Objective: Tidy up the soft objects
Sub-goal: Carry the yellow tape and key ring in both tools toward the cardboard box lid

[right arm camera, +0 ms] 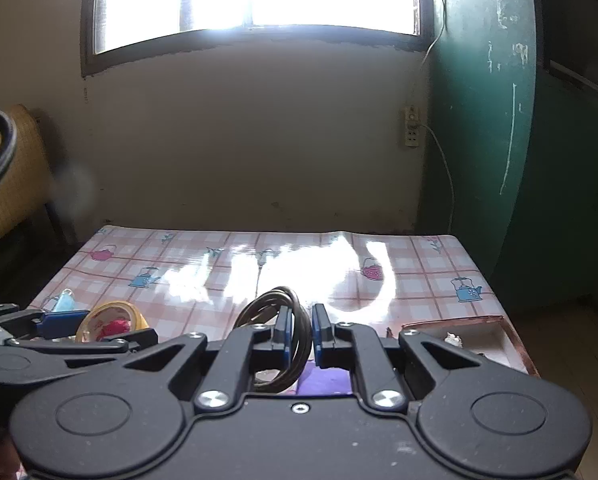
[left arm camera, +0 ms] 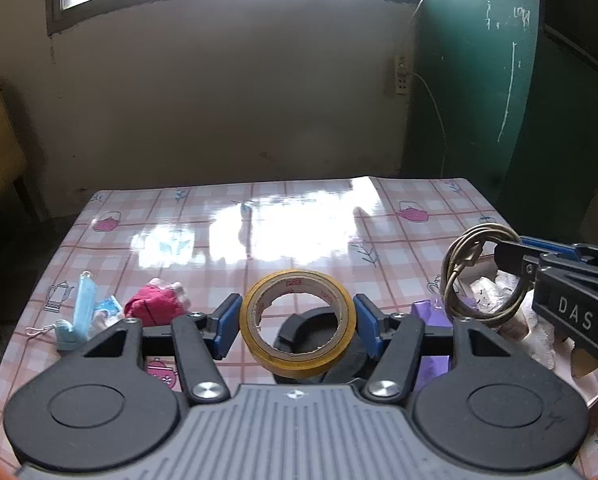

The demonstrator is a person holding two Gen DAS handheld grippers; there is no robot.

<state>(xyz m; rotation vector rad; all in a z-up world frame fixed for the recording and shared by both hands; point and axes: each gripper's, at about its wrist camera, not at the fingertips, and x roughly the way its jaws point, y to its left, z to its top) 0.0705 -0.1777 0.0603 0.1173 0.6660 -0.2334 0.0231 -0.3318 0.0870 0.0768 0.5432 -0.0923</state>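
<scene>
My left gripper (left arm camera: 297, 322) is shut on a yellow tape roll (left arm camera: 297, 322) and holds it above the checked table (left arm camera: 259, 220). My right gripper (right arm camera: 300, 334) is shut on a coiled cable (right arm camera: 277, 332) and holds it over the table's right side; the coil also shows in the left wrist view (left arm camera: 481, 274). A red cloth (left arm camera: 155, 306) and a blue face mask (left arm camera: 79, 316) lie on the table at the left. The tape roll also shows in the right wrist view (right arm camera: 113, 320).
A shallow tray (right arm camera: 499, 340) with small white items sits at the table's right front. A purple object (left arm camera: 433, 312) lies beside it. A black object (left arm camera: 319, 356) lies under the tape roll. A wicker chair (right arm camera: 7, 200) stands at the left.
</scene>
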